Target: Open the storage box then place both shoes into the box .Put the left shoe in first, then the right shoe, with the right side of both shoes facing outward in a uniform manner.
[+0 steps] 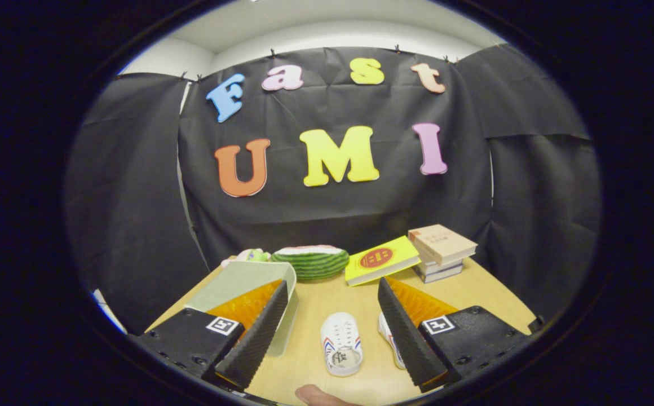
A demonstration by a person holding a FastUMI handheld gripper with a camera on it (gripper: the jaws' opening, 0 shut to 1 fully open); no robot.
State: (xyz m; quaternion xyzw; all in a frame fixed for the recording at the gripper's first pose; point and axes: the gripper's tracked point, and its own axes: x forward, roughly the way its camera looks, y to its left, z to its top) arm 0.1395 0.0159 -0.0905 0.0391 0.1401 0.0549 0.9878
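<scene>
Gripper (332, 316) spread wide, grasping nothing, above wooden table (473, 287). White shoe (341, 344) between fingers; second shoe (388, 338) half hidden behind right finger. Storage box (242, 282) closed, behind left finger. Books (442, 251) beyond.

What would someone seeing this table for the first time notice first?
Probably the small white shoe lying on the wooden table between the open jaws of the gripper, with a second shoe half hidden by the right one. Beyond them lie a striped watermelon toy and a yellow book.
</scene>
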